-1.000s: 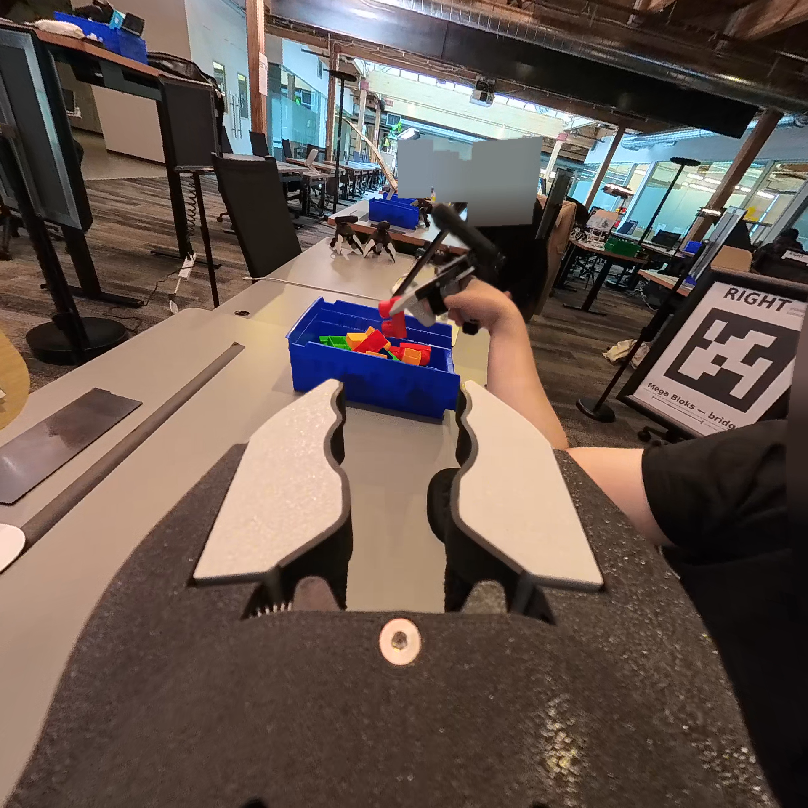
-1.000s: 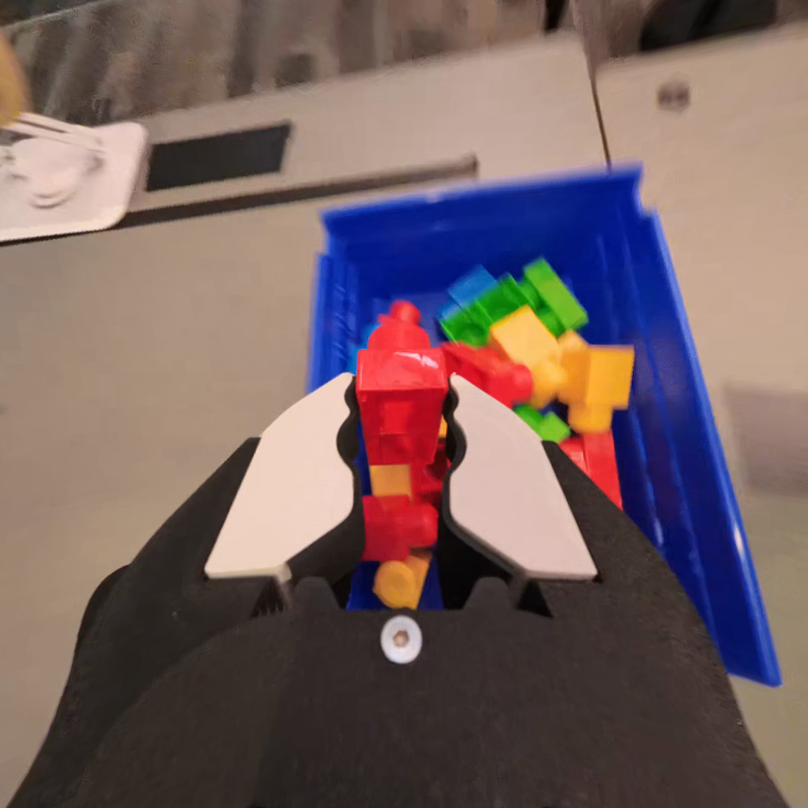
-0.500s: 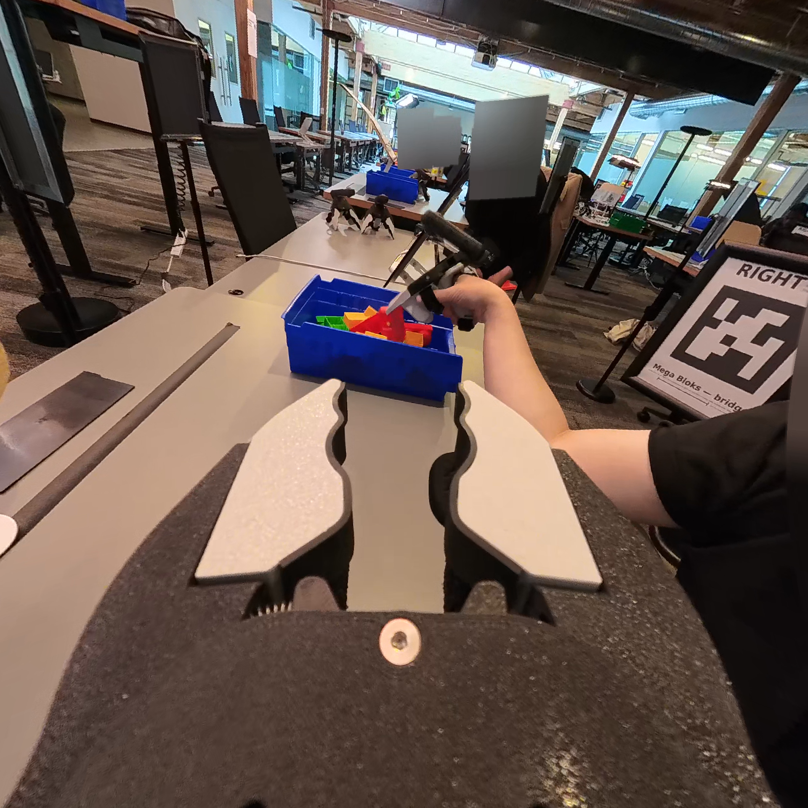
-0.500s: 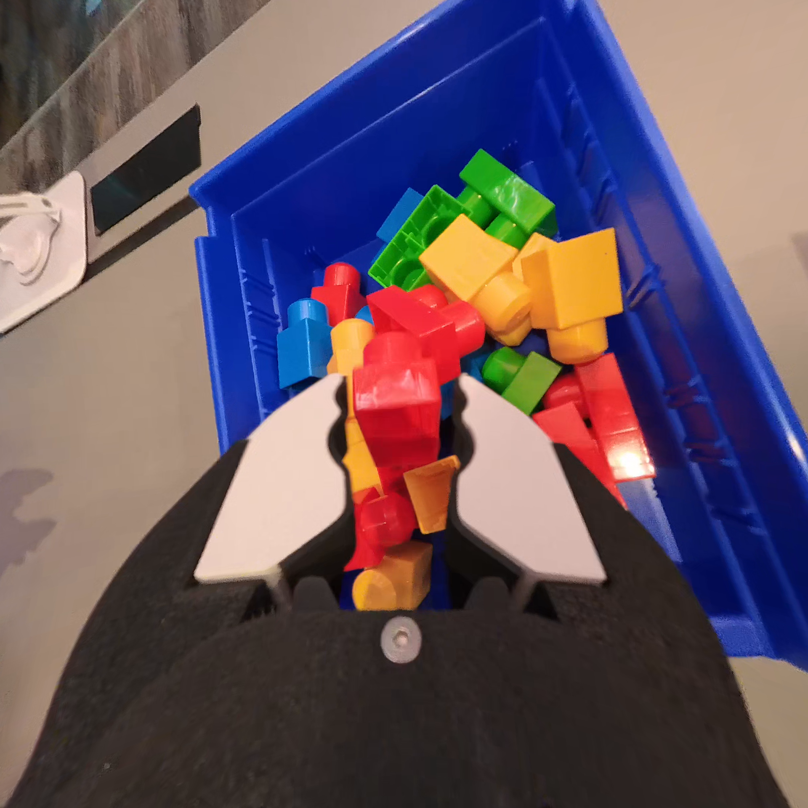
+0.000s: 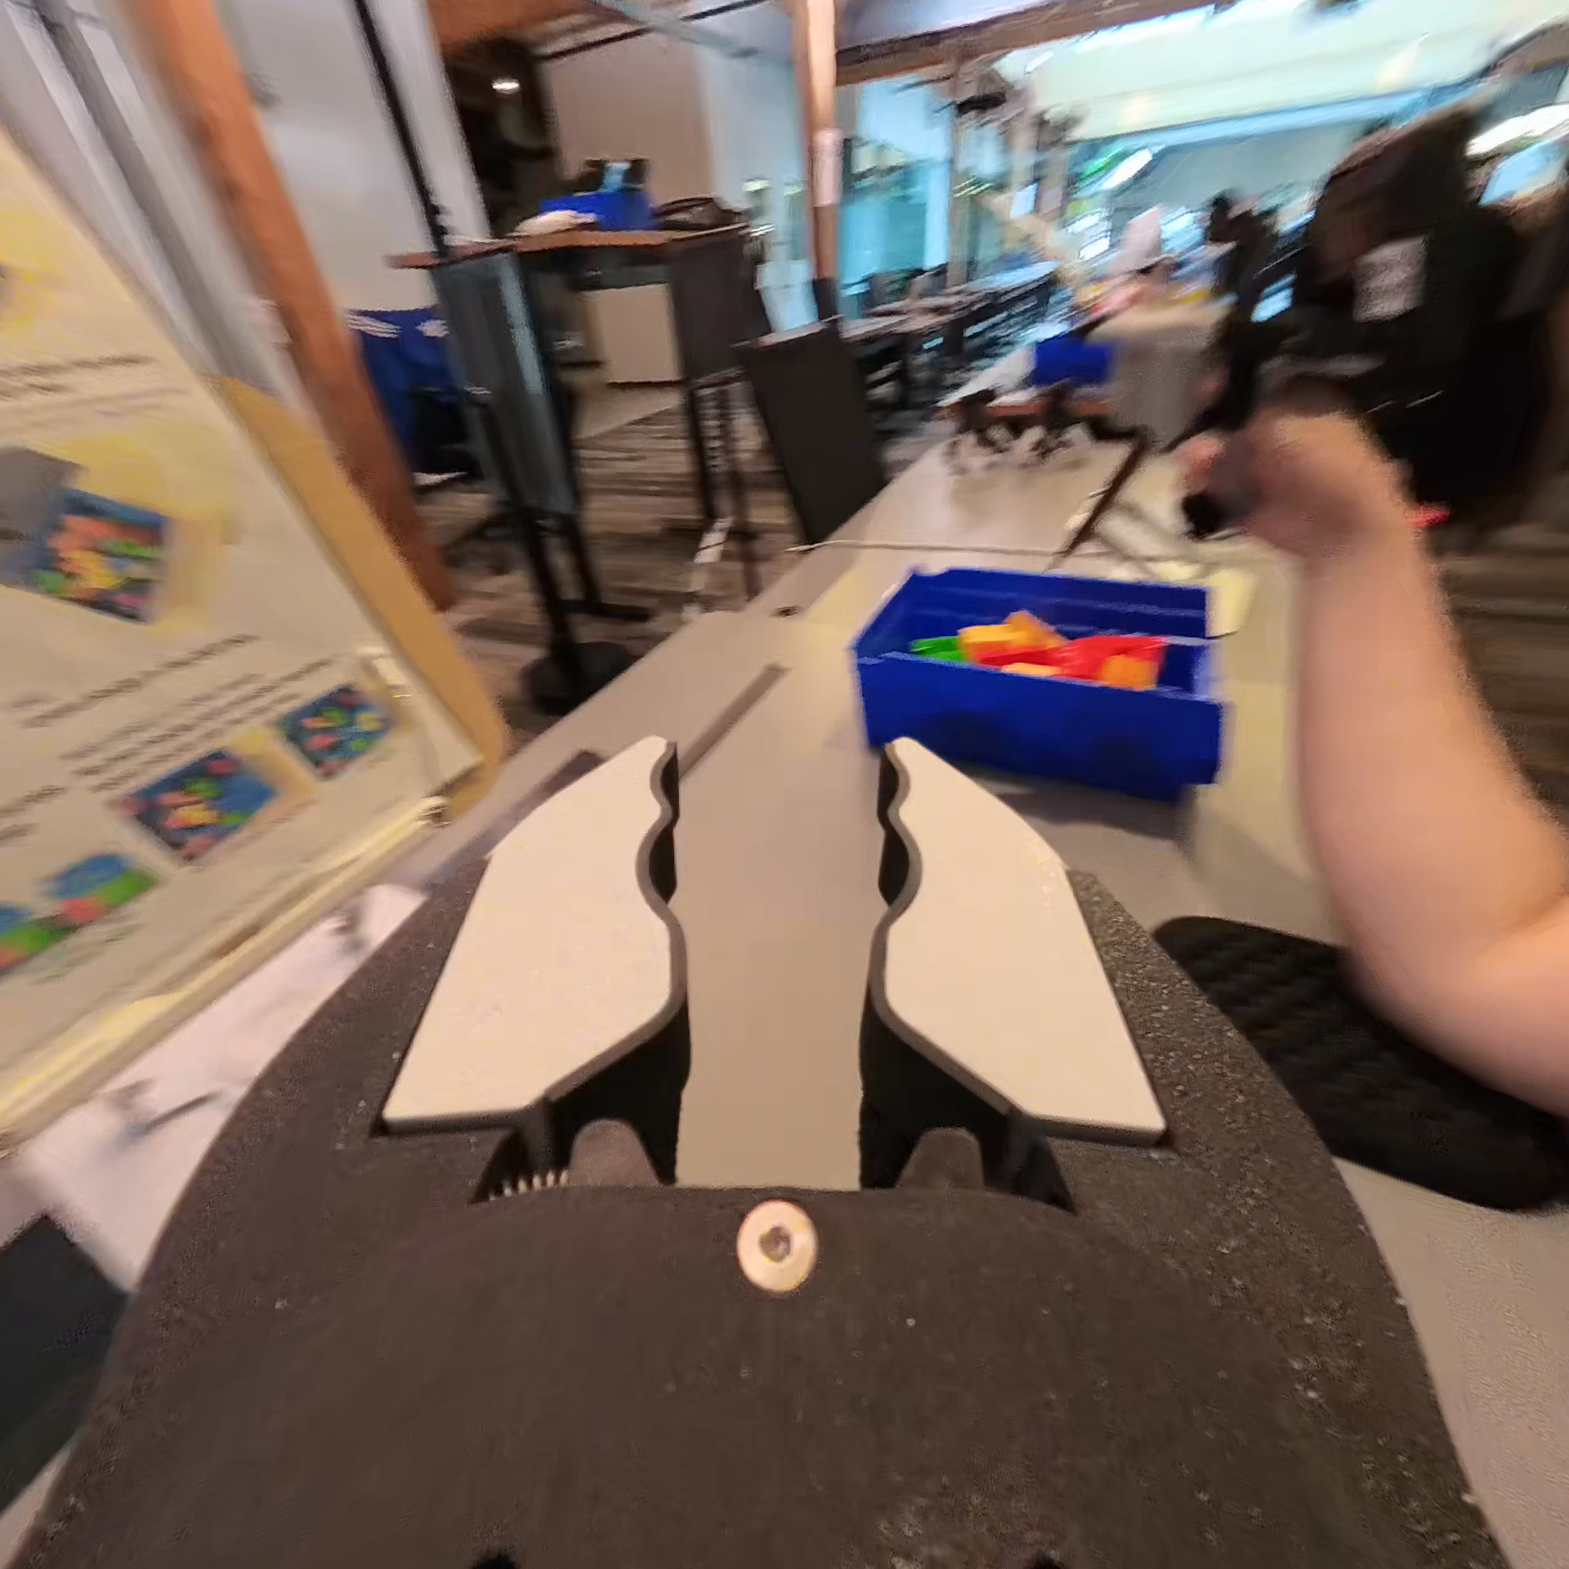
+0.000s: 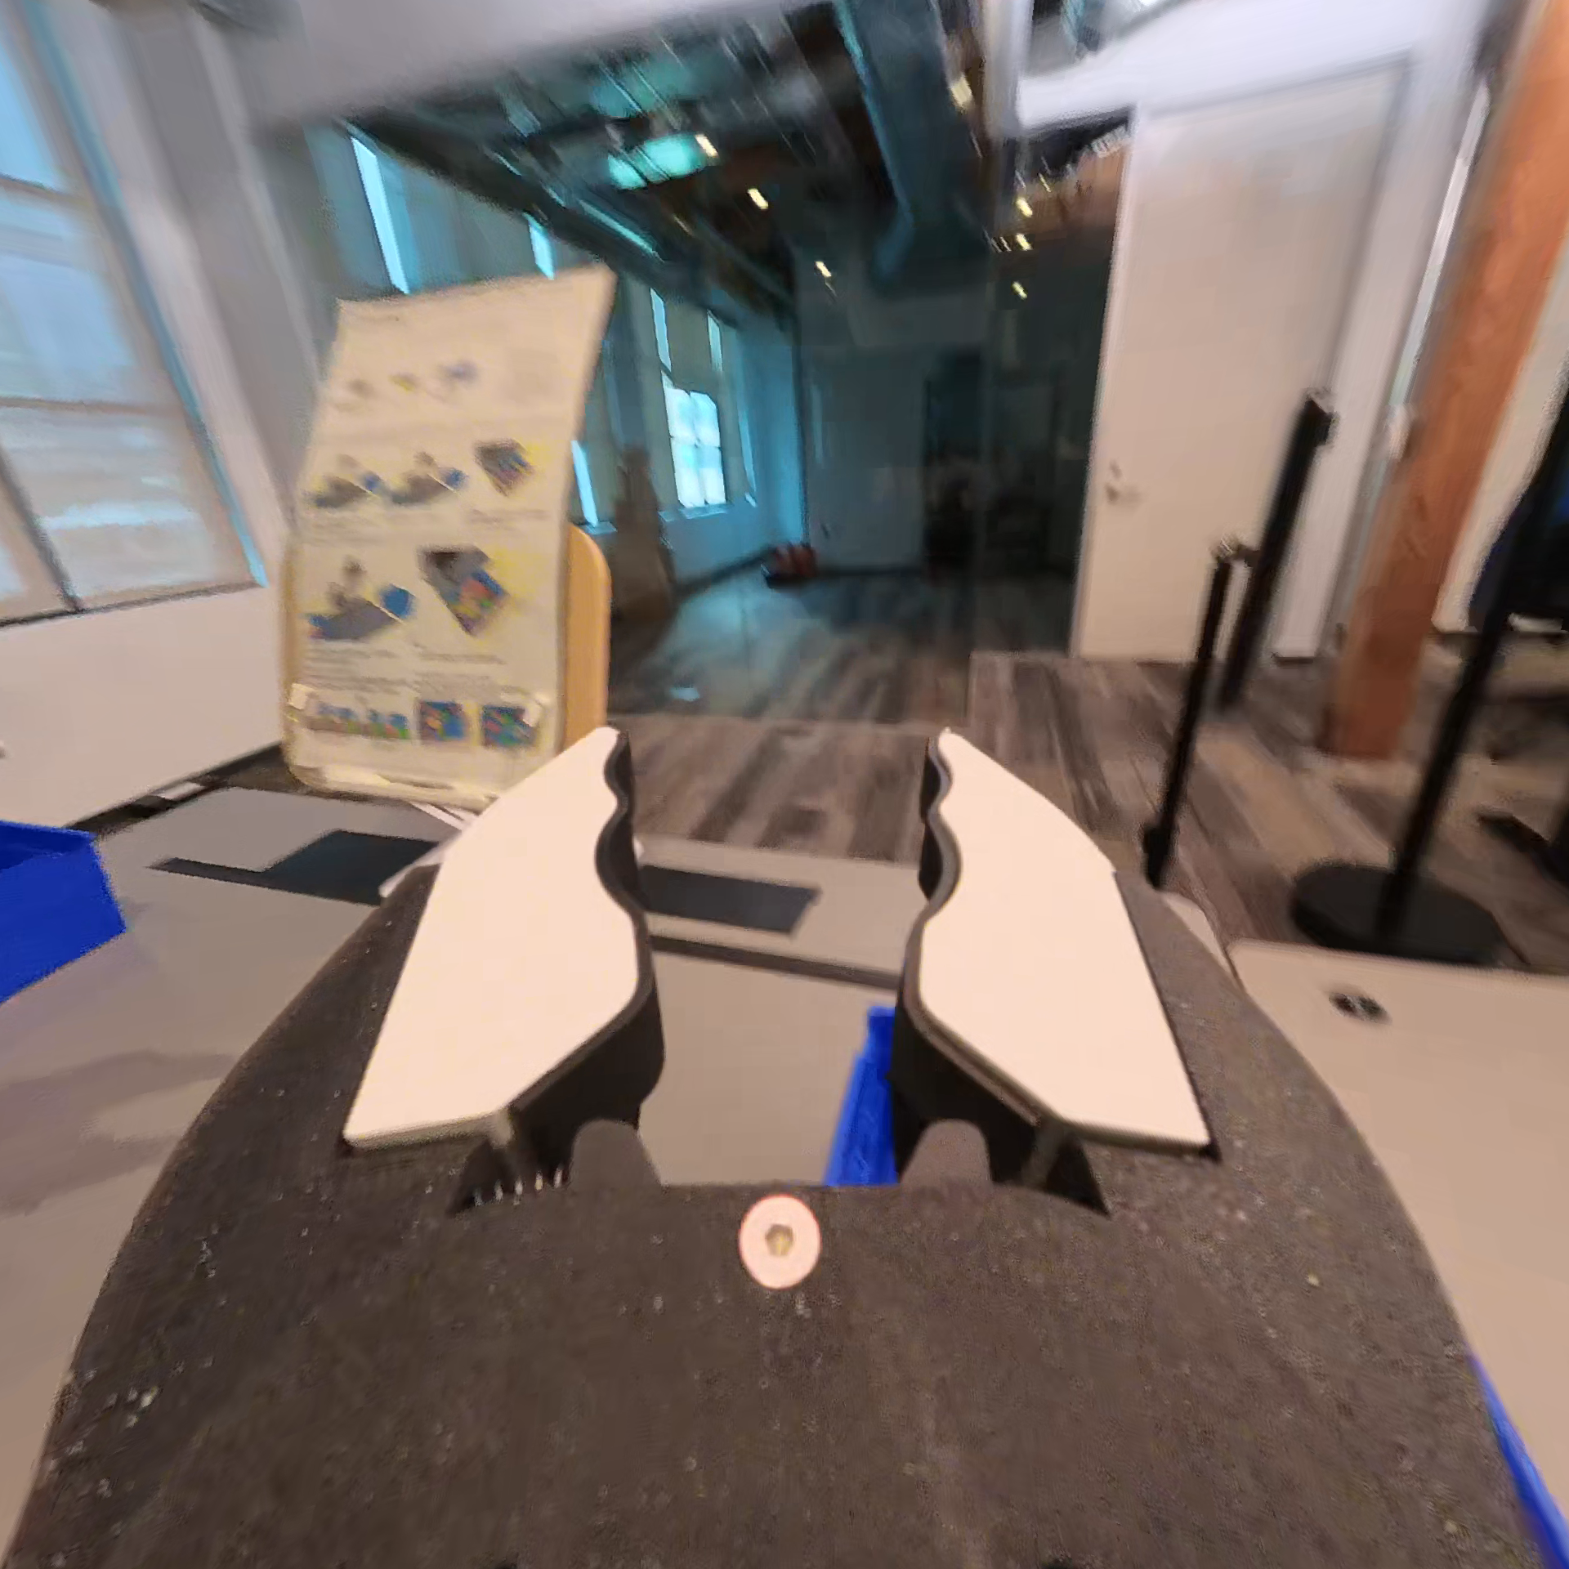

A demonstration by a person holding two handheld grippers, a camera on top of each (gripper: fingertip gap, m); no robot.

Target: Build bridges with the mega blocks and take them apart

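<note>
Bin (image 5: 1031, 739) on the table (image 5: 773, 849) ahead of my left claw (image 5: 777, 794), blocks (image 5: 1053, 649) inside the bin, poster board (image 5: 170, 679) left of the bin

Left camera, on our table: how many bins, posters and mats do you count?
Blue bin: 1
Poster: 1
Black mat: 1
Total: 3
Blocks in the bin: too blurred to count.

My left wrist view looks low along the grey table (image 5: 764, 857), past its own parted fingers (image 5: 552, 942), toward the blue bin (image 5: 1031, 726) a little way ahead and right. My right wrist view sits above that bin's edge (image 6: 862, 1104), facing level across the table toward the floor beyond. Both views share the table, the bin and the propped instruction poster (image 5: 161, 679) (image 6: 433, 543).
</note>
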